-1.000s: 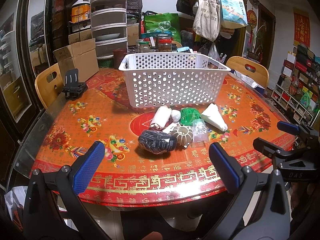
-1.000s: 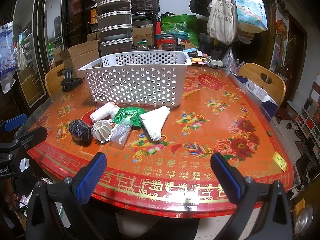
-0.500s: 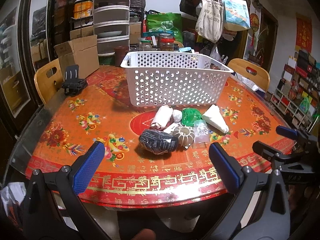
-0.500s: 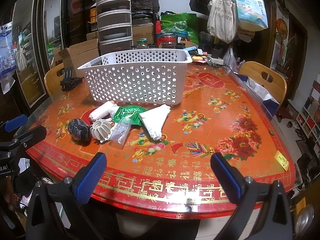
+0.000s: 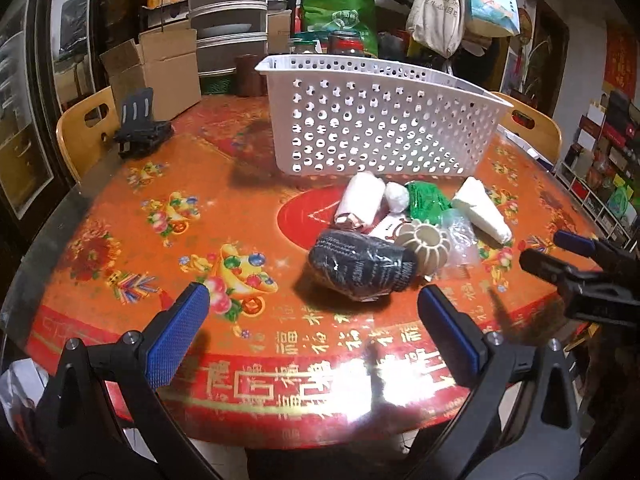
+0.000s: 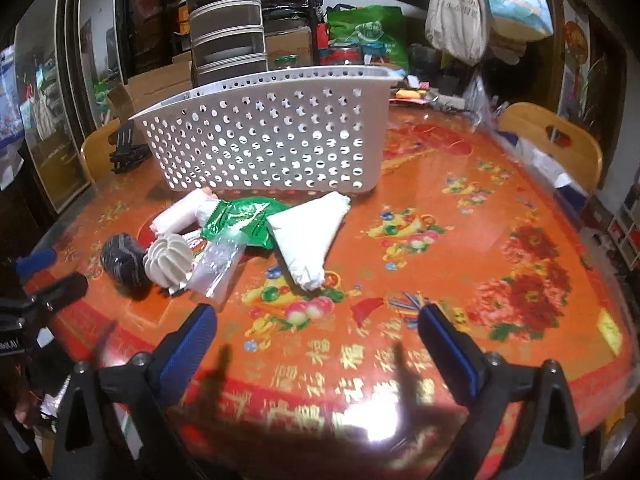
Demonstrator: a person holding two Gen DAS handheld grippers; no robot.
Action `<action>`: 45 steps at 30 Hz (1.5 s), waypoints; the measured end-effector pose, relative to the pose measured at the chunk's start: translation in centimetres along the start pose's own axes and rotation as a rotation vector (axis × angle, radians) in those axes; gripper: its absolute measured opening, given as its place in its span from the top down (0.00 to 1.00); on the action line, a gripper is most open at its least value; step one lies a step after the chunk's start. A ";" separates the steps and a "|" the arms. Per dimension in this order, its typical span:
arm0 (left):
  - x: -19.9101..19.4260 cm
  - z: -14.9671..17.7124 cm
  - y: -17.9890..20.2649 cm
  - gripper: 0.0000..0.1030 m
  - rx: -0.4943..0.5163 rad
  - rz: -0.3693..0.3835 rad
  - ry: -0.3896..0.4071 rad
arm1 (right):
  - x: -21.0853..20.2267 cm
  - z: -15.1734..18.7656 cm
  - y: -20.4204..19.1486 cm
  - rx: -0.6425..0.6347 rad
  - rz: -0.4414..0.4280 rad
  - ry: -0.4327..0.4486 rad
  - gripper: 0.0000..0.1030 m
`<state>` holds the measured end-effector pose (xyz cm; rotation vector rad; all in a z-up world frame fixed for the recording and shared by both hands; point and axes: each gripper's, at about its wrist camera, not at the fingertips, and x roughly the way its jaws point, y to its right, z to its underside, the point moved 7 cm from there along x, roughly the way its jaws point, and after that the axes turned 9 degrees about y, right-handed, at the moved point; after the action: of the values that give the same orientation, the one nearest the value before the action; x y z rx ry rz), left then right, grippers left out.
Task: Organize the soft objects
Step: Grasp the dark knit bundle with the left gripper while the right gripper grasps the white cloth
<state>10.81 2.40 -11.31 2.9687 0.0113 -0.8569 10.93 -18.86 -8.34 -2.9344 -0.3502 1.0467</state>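
Observation:
A white perforated basket stands on the red round table. In front of it lies a cluster: a dark wrapped bundle, a cream ribbed ring, a white roll, a green packet, a clear bag and a white folded cloth. My left gripper is open and empty, just short of the dark bundle. My right gripper is open and empty, short of the folded cloth.
A black phone stand sits at the table's far left. Wooden chairs ring the table. Cardboard boxes, stacked containers and hanging bags crowd the back.
Both grippers have moved forward and lower over the table edge, closer to the cluster of objects. Both stay open. The objects have not moved.

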 end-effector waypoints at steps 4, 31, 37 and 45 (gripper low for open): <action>1.7 0.4 0.5 0.00 0.031 0.029 -0.011 | 1.6 -0.4 0.3 -0.003 -0.011 -0.012 0.15; 4.8 -0.2 2.0 0.38 0.067 0.150 0.003 | 6.7 -2.1 -0.9 -0.095 -0.016 -0.084 0.71; 3.7 -1.0 1.5 0.39 0.065 0.131 0.044 | 5.8 -2.3 -0.8 -0.088 -0.022 -0.052 0.77; 2.5 -2.3 0.7 0.39 0.056 0.114 0.072 | 2.9 -4.2 -0.7 -0.093 -0.017 0.029 0.78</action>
<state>14.19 1.80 -10.62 3.0156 -0.1803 -0.7491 15.58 -17.28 -6.83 -3.0189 -0.4346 1.0125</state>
